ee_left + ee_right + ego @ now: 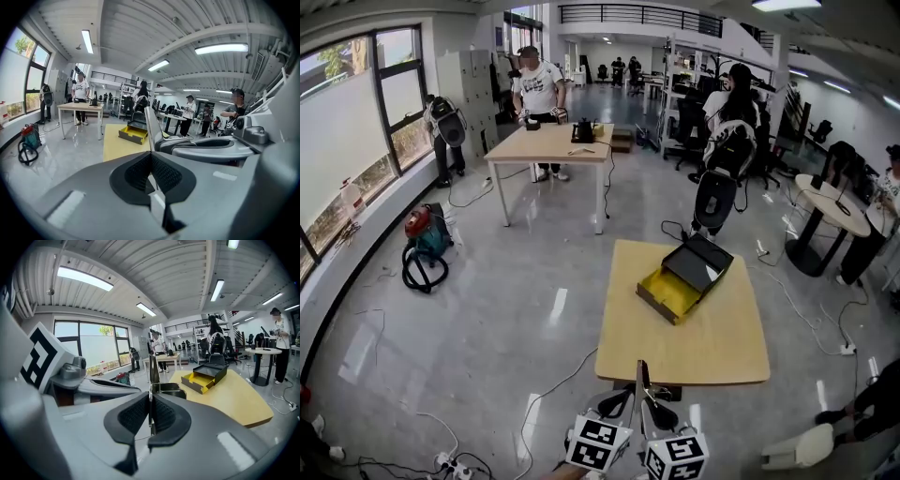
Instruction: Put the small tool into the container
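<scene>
Both tongs are shut tight. The right tongs [150,397] have the small tool [152,371] pinched btwn the pads. It's a thin flat metal strip that sticks out past the tips. The left tongs [150,157] are shut too, w/ their tips just beside the right ones. The strip comes up from their tip as well, so I think both pinch it.

The container [684,281] is a black box w/ a yellow inside. Its lid is open & it sits on the wood surface [703,352]. The tool is on the near side of the container, well apart from it.

My step now, I think: carry the tool over. To do it well I'd keep both pinches tight & the tongs close together, so the strip doesn't twist. Then bring it right over the yellow part, go low, & only then let go. If I drop it from high up, it may bounce out.
</scene>
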`<state>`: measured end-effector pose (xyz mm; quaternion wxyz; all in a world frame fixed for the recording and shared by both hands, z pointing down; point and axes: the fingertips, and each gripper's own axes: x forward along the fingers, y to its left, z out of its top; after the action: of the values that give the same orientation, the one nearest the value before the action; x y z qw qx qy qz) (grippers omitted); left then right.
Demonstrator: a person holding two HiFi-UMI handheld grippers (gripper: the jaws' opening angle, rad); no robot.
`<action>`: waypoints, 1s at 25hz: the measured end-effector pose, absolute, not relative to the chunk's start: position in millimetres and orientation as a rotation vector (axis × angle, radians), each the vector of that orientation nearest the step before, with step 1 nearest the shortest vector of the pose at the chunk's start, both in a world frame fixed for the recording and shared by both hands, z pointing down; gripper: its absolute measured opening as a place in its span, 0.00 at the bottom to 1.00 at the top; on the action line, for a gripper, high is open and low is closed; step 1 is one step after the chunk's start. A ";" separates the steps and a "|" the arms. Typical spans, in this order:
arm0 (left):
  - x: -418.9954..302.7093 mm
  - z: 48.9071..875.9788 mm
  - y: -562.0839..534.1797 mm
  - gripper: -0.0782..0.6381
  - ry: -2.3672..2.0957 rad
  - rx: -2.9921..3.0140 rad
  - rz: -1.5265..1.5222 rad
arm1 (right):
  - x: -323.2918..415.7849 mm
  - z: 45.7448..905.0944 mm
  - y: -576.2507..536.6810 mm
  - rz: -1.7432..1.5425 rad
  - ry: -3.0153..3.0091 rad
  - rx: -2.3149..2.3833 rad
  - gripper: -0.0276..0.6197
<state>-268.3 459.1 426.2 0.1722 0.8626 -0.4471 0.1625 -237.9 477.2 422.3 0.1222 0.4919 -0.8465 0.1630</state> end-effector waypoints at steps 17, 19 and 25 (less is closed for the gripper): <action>-195.5 452.6 224.5 0.11 -1.294 2.430 0.474 | -165.3 442.6 234.6 0.466 -2.508 1.415 0.05; -168.4 451.7 174.0 0.11 -1.309 2.432 0.474 | -138.0 444.5 185.7 0.467 -2.512 1.407 0.05; -86.3 464.2 22.6 0.11 -1.332 2.420 0.480 | -55.7 458.5 36.4 0.463 -2.519 1.379 0.05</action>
<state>-86.3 22.6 464.2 0.1679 0.8509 -0.4683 0.1688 -55.7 36.4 458.5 0.1160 0.4708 -0.8601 0.1581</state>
